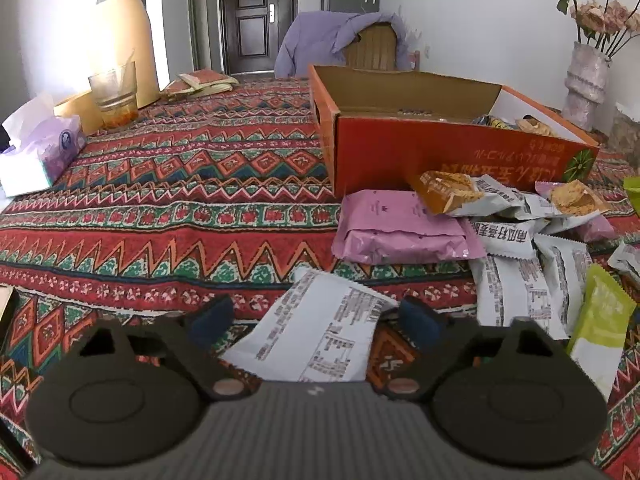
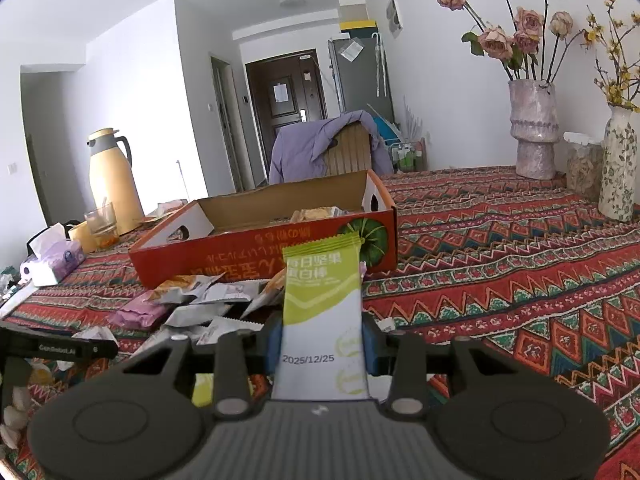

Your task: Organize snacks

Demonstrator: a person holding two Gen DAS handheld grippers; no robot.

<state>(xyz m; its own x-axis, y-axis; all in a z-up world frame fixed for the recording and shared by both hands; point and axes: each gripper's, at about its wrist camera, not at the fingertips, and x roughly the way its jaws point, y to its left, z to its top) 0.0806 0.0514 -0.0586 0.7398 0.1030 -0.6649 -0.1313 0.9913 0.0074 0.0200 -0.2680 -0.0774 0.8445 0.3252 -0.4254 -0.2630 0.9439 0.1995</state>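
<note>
The green-and-white snack packet carries white Chinese characters on its green upper part, reading 每日坚果 over 蛋白棒, and a printed date, 2025/12/25, on its white lower part. Faint round yellow-green emblems sit beside the date, too pale to read. The orange cardboard box has a row of large yellow Chinese characters along its long side, standing upside down from here, with a green pumpkin picture at one end; I cannot make the characters out. One silver-white wrapper in the pile shows bold black characters, 南瓜籽燕麦, inverted. The white wrapper lying flat bears dense small print in tables, too blurred to read. A black bar at the left edge shows small pale lettering, seemingly GenRobot.AI.
</note>
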